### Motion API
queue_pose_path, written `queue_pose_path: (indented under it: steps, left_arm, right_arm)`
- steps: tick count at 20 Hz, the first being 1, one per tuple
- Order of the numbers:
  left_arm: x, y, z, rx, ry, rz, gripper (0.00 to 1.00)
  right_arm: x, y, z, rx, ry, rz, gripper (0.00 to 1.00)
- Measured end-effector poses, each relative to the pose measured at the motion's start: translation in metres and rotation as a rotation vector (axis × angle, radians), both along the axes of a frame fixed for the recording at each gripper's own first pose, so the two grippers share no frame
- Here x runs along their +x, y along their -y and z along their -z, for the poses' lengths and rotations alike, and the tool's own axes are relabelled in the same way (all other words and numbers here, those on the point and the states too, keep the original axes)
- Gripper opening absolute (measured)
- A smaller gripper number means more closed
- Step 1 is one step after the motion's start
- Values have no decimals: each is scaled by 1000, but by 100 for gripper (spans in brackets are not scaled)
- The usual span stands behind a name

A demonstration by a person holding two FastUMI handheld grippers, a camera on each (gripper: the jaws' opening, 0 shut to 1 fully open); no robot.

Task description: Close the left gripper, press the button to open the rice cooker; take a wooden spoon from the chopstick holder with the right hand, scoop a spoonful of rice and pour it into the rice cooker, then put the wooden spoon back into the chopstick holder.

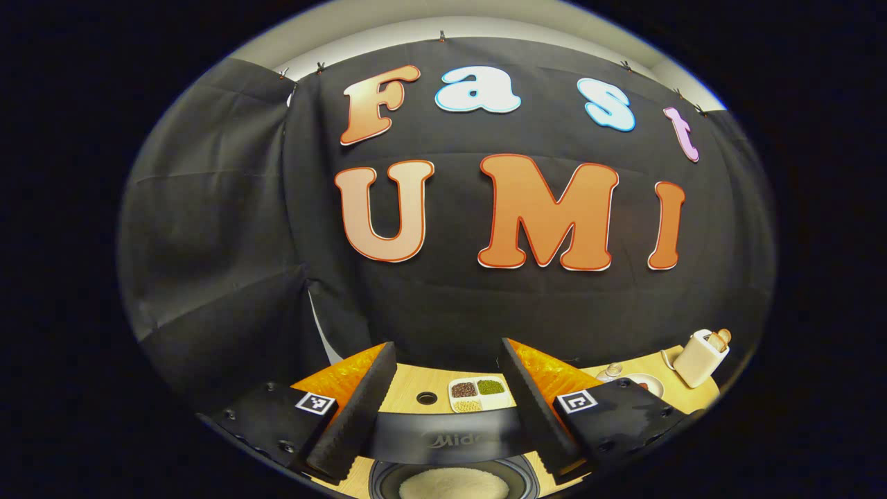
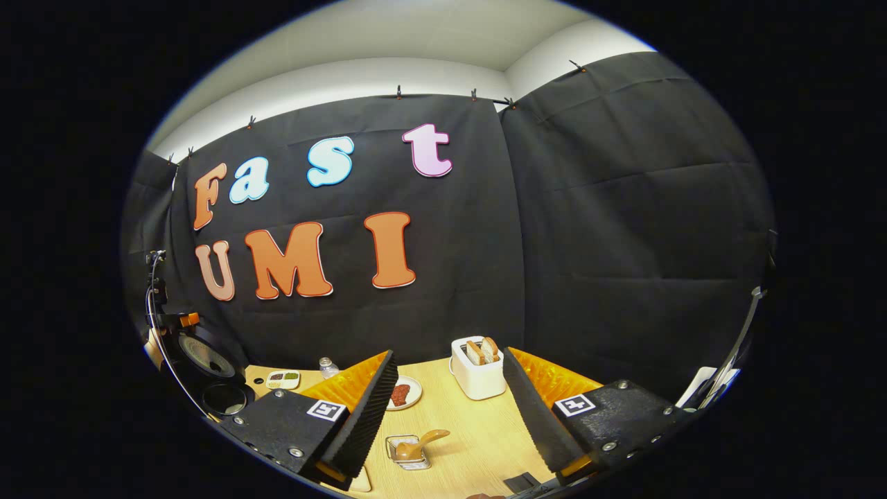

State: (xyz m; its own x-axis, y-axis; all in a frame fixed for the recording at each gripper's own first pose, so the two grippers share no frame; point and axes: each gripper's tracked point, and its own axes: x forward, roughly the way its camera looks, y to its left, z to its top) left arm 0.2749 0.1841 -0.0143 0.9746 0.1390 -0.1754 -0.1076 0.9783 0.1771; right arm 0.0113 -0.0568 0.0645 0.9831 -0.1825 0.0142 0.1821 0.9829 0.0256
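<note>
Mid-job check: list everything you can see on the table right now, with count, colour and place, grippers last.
rice cooker: 1, black, lid up, under the left gripper; white rice inside
divided dish: 1, white, grains in its compartments, behind the cooker
toaster: 1, white, two bread slices in it, table centre
plate: 1, white, reddish food, left of toaster
chopstick holder: 1, metal mesh, near edge
wooden spoon: 1, brown, in the holder
bottle: 1, clear, near the wall
table: 1, light wood
left gripper: open
right gripper: open

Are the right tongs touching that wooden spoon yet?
Apart. The right gripper view shows bare table between the open right tongs and the wooden spoon in its holder.
</note>
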Motion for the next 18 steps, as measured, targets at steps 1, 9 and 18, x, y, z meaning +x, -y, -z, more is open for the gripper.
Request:
queue_pose_path:
  steps: [1,9,18]
  left_arm:
    - [-6,0,2,-3,6,8,98]
    - [-94,7,56,6,-17,14,100]
    - [-154,-9,163,35,-62,-64,100]
  right_arm:
    - [1,-3,0,-2,-1,-10,94]
    - [14,-32,6,16,-9,-111,94]
    - [27,-53,19,6,-43,-176,94]
